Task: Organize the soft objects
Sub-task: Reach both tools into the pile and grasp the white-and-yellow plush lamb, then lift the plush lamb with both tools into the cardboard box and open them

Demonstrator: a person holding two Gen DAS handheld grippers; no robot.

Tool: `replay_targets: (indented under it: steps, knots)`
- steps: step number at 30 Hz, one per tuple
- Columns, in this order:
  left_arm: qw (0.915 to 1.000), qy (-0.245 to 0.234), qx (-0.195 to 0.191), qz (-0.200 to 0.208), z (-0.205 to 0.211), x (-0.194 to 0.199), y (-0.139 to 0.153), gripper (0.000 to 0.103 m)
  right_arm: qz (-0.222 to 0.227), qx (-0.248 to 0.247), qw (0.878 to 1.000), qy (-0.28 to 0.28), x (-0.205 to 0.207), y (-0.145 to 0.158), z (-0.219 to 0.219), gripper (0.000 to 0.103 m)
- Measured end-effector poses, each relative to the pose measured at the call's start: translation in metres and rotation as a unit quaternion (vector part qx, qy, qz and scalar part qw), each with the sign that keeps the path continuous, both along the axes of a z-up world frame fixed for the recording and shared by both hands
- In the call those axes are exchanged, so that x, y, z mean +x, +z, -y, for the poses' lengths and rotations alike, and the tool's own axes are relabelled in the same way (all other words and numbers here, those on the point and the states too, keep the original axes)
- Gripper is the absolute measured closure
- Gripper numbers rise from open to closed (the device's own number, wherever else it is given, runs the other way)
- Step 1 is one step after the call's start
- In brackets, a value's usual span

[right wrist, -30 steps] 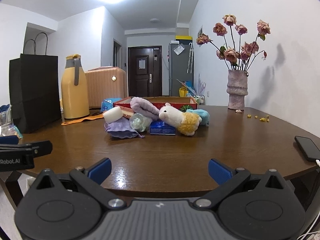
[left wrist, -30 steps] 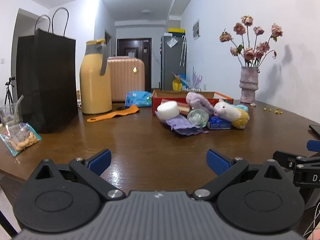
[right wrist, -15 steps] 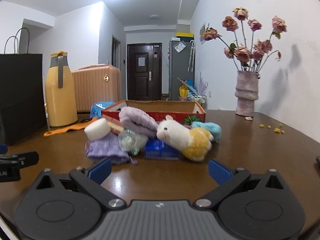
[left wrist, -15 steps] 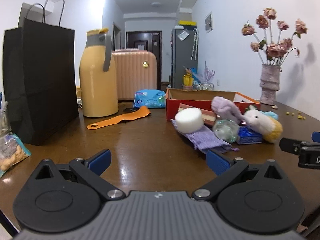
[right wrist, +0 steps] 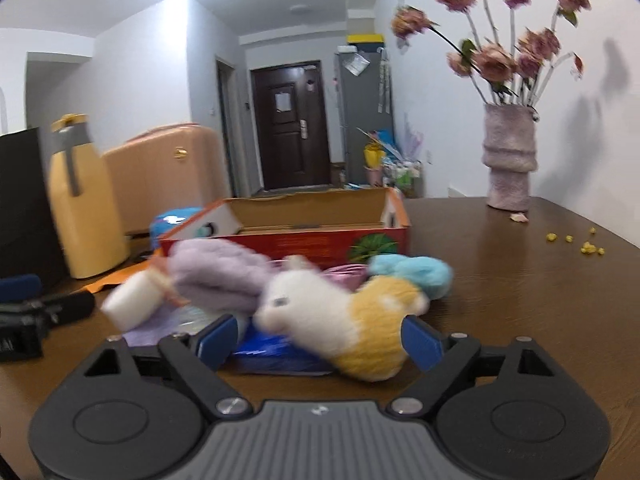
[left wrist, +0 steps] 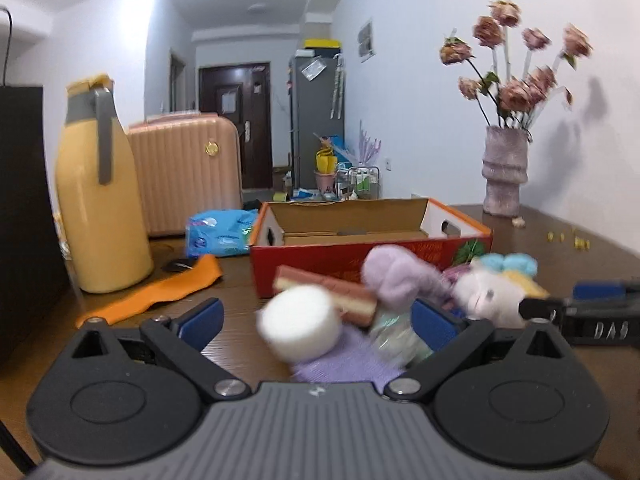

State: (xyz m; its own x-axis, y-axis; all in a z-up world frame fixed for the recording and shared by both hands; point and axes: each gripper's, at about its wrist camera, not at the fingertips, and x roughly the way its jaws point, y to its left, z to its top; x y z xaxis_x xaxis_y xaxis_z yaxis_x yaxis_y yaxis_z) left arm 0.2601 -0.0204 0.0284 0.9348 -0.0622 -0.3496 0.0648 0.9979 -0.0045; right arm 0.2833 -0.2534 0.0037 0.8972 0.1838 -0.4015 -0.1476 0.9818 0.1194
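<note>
Both grippers now crowd the soft pile (left wrist: 360, 320) before the box (left wrist: 360, 248).

right gripper (right wrist: 318, 338) wide, jaws closing, pads not touching anything yet | white-and-yellow plush (right wrist: 344, 316) sits between them on the tabletop (right wrist: 520, 280) | purple fluffy thing (right wrist: 218, 276) and white sponge (right wrist: 134, 300) to its left | red box (right wrist: 320, 240) right behind the pile | vase (right wrist: 508, 160) near the far right edge

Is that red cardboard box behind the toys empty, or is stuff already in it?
Apparently empty: the red box is open-topped, and only bare cardboard shows inside. Its near floor is hidden.
</note>
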Motion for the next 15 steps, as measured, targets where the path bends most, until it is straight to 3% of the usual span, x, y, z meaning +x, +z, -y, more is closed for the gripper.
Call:
replay_targets:
  steps: [2,3,5,7,9,10,11,12,13,15]
  knots:
    - [0.9981,-0.049,-0.035,-0.012,0.018,0.010,0.005,0.017,-0.008,0.033,0.999,-0.009,0.021,-0.001,0.027,0.016]
    - [0.9964,-0.070,-0.046,-0.014,0.029,0.014,0.006,0.025,-0.008,0.033,0.999,-0.009,0.021,-0.001,0.027,0.018]
    - [0.9941,-0.091,-0.056,-0.018,0.049,0.025,0.005,0.035,-0.024,0.070,0.997,-0.013,0.044,-0.003,0.053,0.030]
    - [0.9935,-0.101,-0.048,-0.021,0.067,0.038,0.000,0.037,-0.034,0.092,0.995,-0.011,0.051,-0.005,0.061,0.045]
    - [0.9926,-0.105,-0.046,-0.040,0.080,0.055,-0.007,0.038,-0.068,0.165,0.984,0.001,0.070,-0.017,0.078,0.045]
    - [0.9913,-0.110,-0.045,-0.055,0.086,0.066,-0.013,0.038,-0.068,0.165,0.984,0.001,0.070,-0.017,0.078,0.045]
    - [0.9902,-0.114,-0.041,-0.069,0.090,0.075,-0.019,0.045,-0.079,0.189,0.979,0.001,0.075,-0.024,0.081,0.045]
    - [0.9887,-0.117,-0.040,-0.085,0.094,0.081,-0.024,0.059,-0.093,0.225,0.970,0.007,0.081,-0.036,0.083,0.045]
    - [0.9857,-0.130,-0.049,-0.096,0.094,0.085,-0.028,0.062,-0.093,0.225,0.970,0.007,0.081,-0.036,0.083,0.047]
    - [0.9853,-0.130,-0.066,-0.089,0.091,0.079,-0.029,0.067,-0.102,0.275,0.956,0.008,0.082,-0.046,0.088,0.052]
